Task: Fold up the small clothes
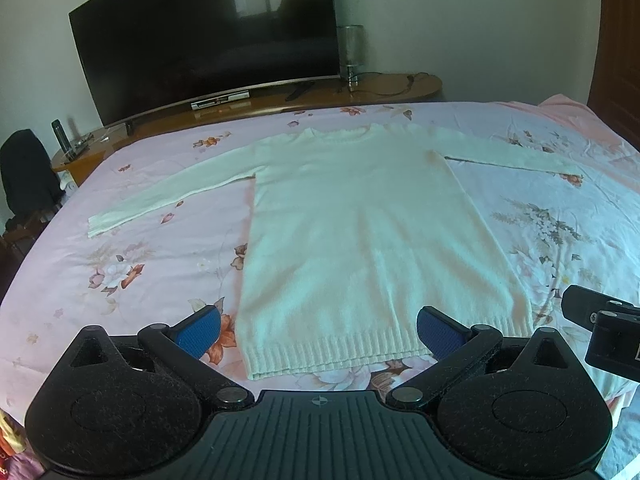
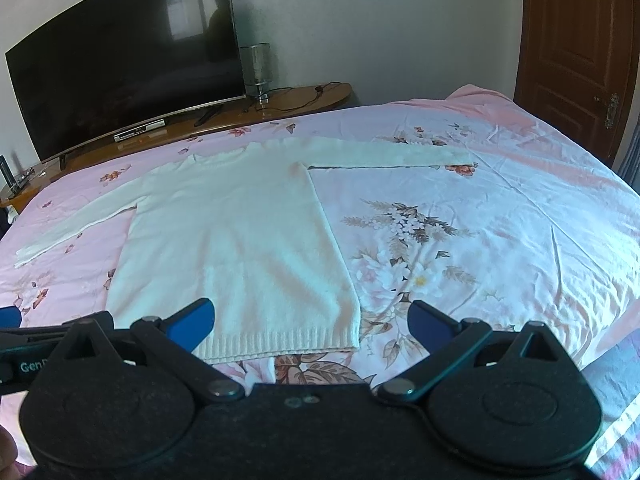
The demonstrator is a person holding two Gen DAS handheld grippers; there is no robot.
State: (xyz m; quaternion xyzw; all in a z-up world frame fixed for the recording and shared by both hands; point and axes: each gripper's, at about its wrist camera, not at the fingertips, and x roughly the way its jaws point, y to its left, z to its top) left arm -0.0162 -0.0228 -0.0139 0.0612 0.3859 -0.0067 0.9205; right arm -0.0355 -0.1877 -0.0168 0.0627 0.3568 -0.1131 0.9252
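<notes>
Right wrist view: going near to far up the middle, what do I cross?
Open right gripper → ribbed hem of the white knitted sweater → its round neckline → pink floral bedsheet → brown wooden TV shelf → grey wall.

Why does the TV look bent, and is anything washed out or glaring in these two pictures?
Left wrist view: the fisheye lens bows the TV and the bed's edges; a window reflection glares on the screen; the white sweater looks soft and washed out. Right wrist view: same bending, the door leans, and daylight bleaches the sheet at right.
</notes>
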